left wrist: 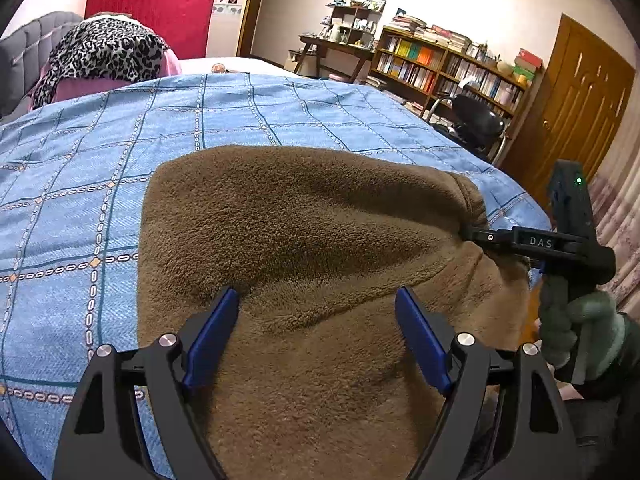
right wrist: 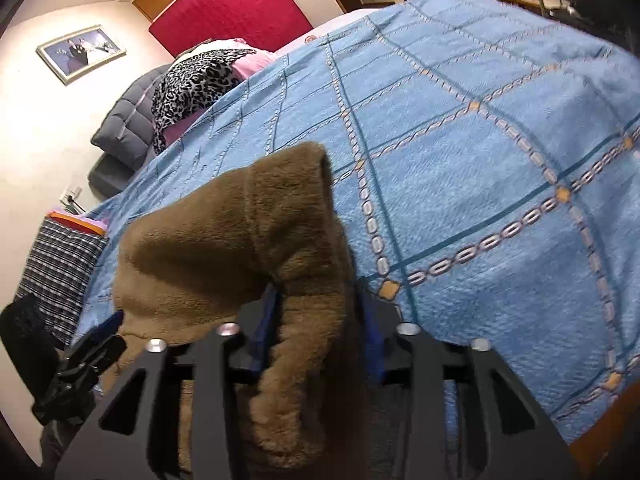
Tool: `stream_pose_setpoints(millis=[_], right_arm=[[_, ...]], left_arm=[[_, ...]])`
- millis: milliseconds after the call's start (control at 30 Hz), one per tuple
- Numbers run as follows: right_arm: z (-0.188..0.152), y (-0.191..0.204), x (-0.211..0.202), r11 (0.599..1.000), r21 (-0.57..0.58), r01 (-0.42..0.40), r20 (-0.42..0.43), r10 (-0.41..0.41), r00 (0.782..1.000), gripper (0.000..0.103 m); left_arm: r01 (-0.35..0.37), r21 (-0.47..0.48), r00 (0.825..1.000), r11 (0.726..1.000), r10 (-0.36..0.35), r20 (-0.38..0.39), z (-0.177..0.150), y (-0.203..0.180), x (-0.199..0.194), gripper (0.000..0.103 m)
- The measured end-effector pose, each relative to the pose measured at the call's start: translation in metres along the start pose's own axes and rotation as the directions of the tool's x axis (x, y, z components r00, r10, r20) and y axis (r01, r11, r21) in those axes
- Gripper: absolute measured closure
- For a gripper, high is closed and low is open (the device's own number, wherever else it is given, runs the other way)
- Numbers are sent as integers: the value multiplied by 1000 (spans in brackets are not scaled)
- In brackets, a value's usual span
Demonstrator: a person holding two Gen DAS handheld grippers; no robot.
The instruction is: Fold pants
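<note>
Brown fleece pants [left wrist: 312, 240] lie on a blue patterned bedspread [left wrist: 120, 152], near its front edge. My left gripper [left wrist: 316, 320] is open, its blue pads wide apart just above the near part of the pants. My right gripper [right wrist: 320, 312] is shut on a bunched edge of the pants [right wrist: 280, 240], which rises between its blue pads. The right gripper also shows in the left wrist view [left wrist: 472, 236], pinching the pants' right edge, held by a gloved hand [left wrist: 576, 332]. The left gripper shows in the right wrist view at lower left [right wrist: 80, 360].
A leopard-print cloth [left wrist: 104, 52] over pink bedding and a grey headboard [left wrist: 24, 52] lie at the bed's far end. A bookshelf [left wrist: 452, 68], a black chair [left wrist: 476, 120] and a wooden door [left wrist: 580, 100] stand right of the bed. A plaid fabric pile [right wrist: 60, 272] is left.
</note>
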State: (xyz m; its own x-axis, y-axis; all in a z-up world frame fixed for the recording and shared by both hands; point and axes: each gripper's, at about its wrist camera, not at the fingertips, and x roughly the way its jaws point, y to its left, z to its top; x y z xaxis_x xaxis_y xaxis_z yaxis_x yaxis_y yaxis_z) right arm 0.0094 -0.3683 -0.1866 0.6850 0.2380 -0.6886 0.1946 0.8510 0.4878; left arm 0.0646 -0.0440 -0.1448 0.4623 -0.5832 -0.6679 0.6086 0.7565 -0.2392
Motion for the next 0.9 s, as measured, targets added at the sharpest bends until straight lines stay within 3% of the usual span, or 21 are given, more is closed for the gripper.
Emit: stream_pose_setpoints(millis=[133,233,333,433,500,667,900], right_arm=[[-6,14,-29,995,-98,21,57,-16,998,51],[-17,38,-53,974,-225,4,97,18,995,51],[-29,51,-56,952,-306,-16,51,33,998,51],[-44,49,-44,931,-363,34,-5,-39,999,51],[-54,39,-34,929,-366,54,-36,-72,997,51],[-63,18,-21,949,-315,30,-41,-45,998,41],[-52,8,-31,972,-226,-60,-69,45,997,36]], left_arm=[[0,3,1000,1000,0,-4,-3,-8,-18,21],[-14,55,1000,998,14,-4,-12,-22,-29,21],[-38,102,999,994,39,-12,-22,-32,-33,21],[-59,125,998,990,63,-30,-30,-34,-27,21],[-69,131,996,989,75,-38,-37,-32,-21,21],[-69,152,997,986,74,-29,-45,-29,-11,20],[-26,48,999,999,27,-23,-29,-17,-29,19]])
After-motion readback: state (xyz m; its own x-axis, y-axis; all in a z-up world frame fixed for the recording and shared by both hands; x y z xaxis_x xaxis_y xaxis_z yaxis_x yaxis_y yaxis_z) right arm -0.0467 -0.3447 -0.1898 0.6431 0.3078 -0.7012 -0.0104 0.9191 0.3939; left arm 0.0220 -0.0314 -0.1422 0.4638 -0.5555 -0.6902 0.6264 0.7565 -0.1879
